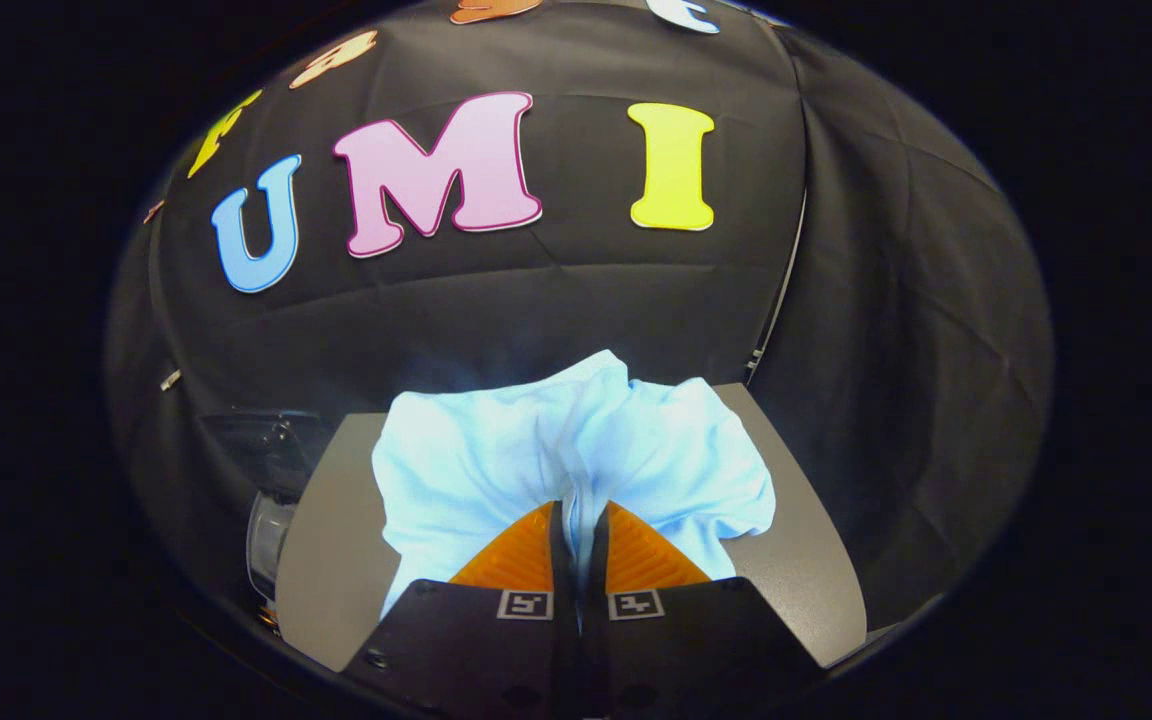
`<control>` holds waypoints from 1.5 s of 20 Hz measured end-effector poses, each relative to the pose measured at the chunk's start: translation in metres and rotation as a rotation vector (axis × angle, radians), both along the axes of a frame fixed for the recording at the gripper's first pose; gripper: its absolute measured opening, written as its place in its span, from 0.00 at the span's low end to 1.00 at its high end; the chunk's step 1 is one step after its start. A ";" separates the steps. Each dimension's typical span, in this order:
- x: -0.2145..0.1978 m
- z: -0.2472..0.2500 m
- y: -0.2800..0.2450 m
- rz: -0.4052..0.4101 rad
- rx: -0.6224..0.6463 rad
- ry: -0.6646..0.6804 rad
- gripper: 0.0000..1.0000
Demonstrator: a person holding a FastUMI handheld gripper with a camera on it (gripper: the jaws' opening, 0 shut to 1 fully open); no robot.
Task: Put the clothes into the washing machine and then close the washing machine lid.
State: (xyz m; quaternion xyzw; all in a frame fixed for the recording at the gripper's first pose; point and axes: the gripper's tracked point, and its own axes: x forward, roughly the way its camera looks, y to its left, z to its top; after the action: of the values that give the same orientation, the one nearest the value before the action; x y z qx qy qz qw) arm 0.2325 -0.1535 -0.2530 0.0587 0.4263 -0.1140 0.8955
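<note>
A light blue garment [496,450] hangs bunched from my gripper [578,520]. The two orange fingers [516,560] stand nearly together with a fold of the cloth pinched between them. The cloth spreads out ahead of the fingers and to both sides, over a grey flat surface [331,540]. To the left of that surface, a clear rounded part of the washing machine [266,530] shows, partly hidden in the dark.
The grey surface [806,560] stretches under and beyond the fingers, with its right edge close to the black cloth wall [896,350]. A dark boxy part [256,440] sits at the surface's far left corner.
</note>
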 end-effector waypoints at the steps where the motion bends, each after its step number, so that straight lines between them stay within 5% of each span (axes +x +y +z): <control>1: -0.001 0.010 0.002 -0.002 0.011 -0.015 0.05; 10: 0.002 0.142 0.037 0.052 -0.006 -0.247 0.05; 17: 0.009 0.223 0.112 0.169 0.004 -0.395 0.05; 30: 0.039 0.217 0.331 0.496 0.222 -0.443 0.05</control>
State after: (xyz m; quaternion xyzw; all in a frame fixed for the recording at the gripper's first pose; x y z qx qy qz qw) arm 0.2710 0.1773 -0.0358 0.0737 0.2326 0.1696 0.9548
